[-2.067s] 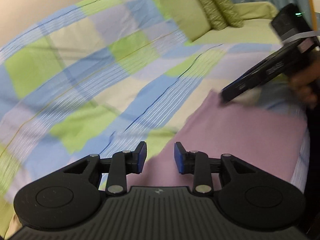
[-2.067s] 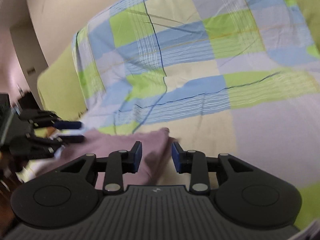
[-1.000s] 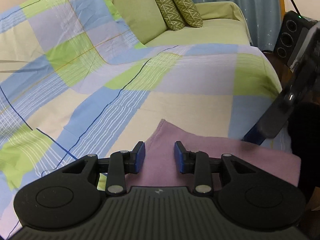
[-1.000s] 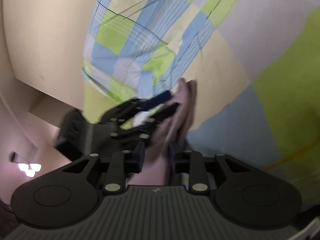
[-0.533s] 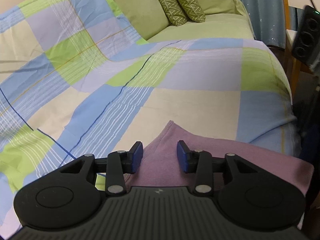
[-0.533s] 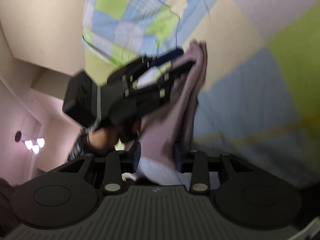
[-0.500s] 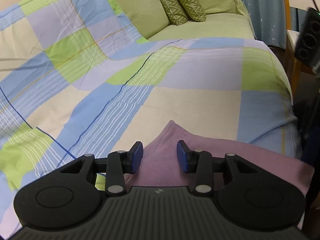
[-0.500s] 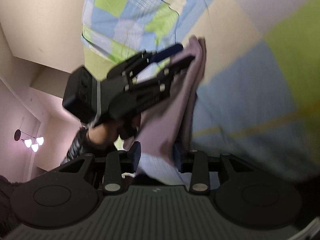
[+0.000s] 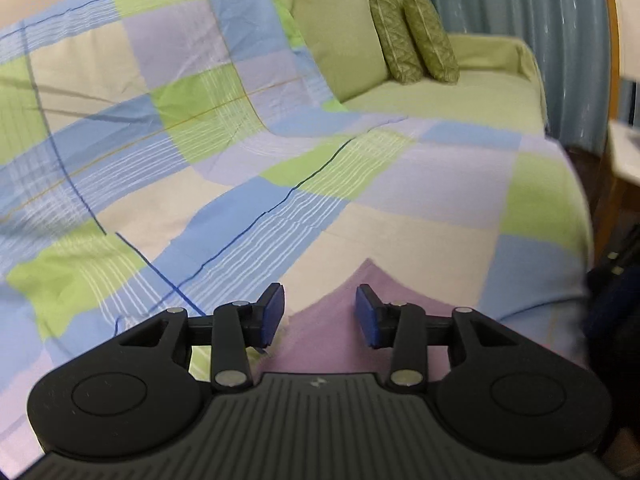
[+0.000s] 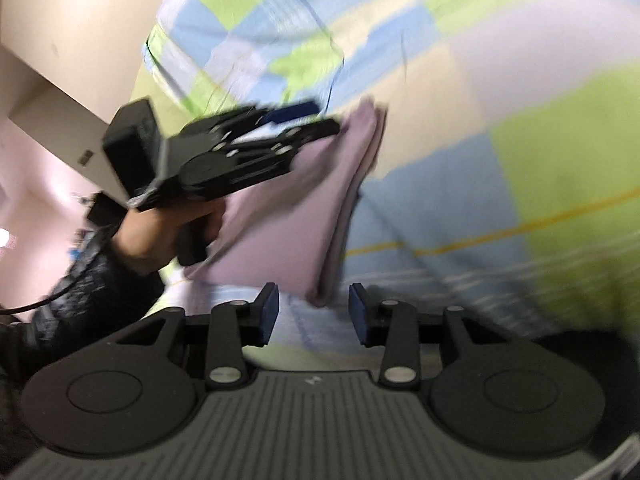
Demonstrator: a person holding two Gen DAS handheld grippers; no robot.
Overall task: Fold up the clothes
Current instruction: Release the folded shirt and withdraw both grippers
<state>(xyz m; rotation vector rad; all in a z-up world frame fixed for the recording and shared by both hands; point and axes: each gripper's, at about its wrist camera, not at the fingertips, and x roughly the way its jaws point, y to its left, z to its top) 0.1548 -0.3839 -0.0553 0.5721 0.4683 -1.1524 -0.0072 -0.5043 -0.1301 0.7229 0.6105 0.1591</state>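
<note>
checked bedspread (image 9: 360, 200) under both grippers' parted jaws, purple cloth (image 9: 340, 332)

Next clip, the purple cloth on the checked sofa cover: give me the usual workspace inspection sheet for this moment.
Surface: checked bedsheet in blue, green and cream, spread over a green sofa.
Job's things: one purple cloth, folded, lying near the sheet's front edge.
Clutter: nothing seen on the sheet besides the cloth.
Grippers: left gripper open, above the cloth's corner; right gripper open, at the cloth's lower folded corner. Neither clamps fabric.
Cables: a dark cable near the sleeve of the hand holding the left gripper.
Surroundings: two patterned cushions, blue curtain, plain wall; right wrist view is motion-blurred.
</note>
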